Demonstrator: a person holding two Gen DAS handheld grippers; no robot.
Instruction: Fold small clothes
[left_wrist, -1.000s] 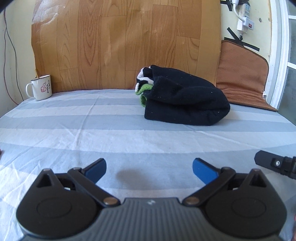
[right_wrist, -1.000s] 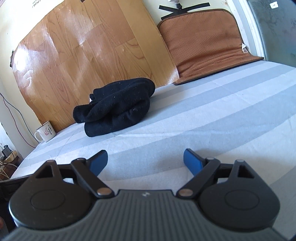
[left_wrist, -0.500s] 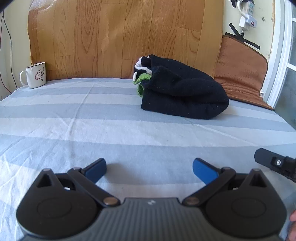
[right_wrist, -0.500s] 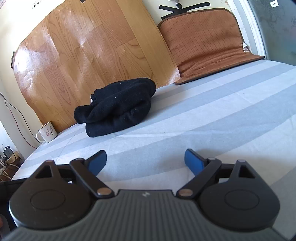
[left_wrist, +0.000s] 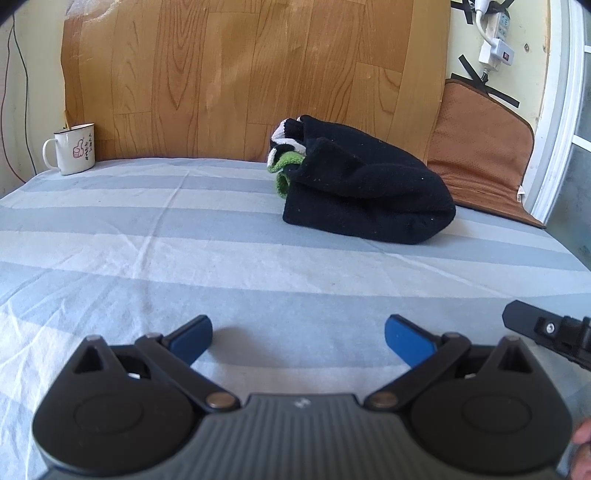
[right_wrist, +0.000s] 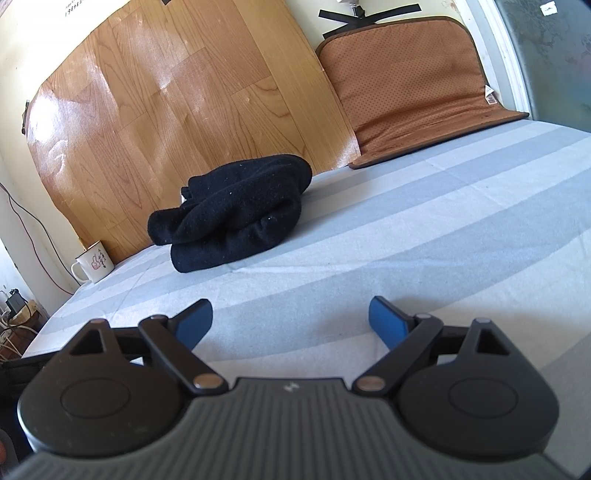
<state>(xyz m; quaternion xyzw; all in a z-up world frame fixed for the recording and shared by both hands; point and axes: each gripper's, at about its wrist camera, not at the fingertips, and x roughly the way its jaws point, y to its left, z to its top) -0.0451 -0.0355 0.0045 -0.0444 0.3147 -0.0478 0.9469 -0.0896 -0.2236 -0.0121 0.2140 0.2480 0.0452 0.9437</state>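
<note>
A folded black garment (left_wrist: 365, 192) lies near the back of the striped sheet, with a green and white piece (left_wrist: 286, 162) poking out at its left end. The right wrist view shows the same black bundle (right_wrist: 236, 218) ahead and to the left. My left gripper (left_wrist: 298, 338) hovers over bare sheet well in front of it, open and holding nothing. My right gripper (right_wrist: 291, 321) is likewise open and empty, also short of the garment. A black part of the right gripper (left_wrist: 546, 328) shows at the right edge of the left wrist view.
A white enamel mug (left_wrist: 72, 153) stands at the back left corner, also visible as the mug (right_wrist: 92, 262). A wood-pattern board (left_wrist: 255, 74) leans on the wall. A brown cushion (right_wrist: 413, 88) leans at the back right. The blue and white striped sheet (left_wrist: 184, 266) covers the bed.
The left wrist view has swung and drawn a little nearer the garment; the mug shifted right in frame. The right gripper has barely moved. Both stayed open.
</note>
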